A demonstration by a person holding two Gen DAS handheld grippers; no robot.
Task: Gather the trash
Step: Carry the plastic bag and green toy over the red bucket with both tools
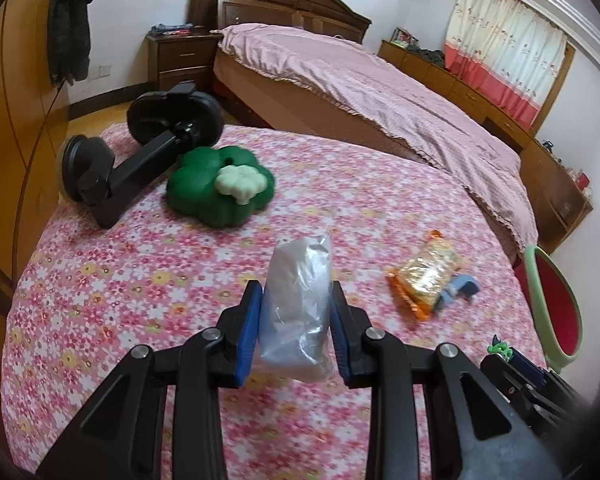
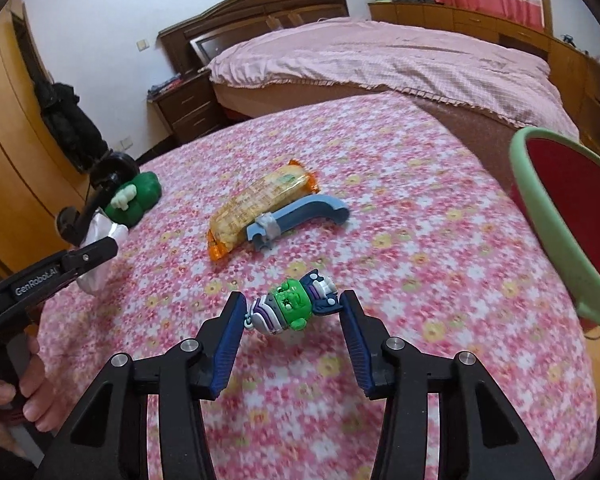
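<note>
Left tool (image 1: 296, 320) clamps crinkly clear plastic bag (image 1: 298, 312); right tool (image 2: 292, 334) half-closed, gripping glossy green-headed toy figure (image 2: 290, 308) above floral table (image 2: 420, 260). Curved blue plastic piece (image 2: 300, 216) beyond figure.

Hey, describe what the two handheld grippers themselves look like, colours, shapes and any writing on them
Both are black plastic scissor-style linkages with round silver pivot pins and triangular cut-outs in the arms. The left gripper and right gripper each end in two flat fingers faced with ribbed blue pads. White lettering reading GenRobot.AI runs along the left gripper's side in the right wrist view. No cables or sleeves show.
</note>
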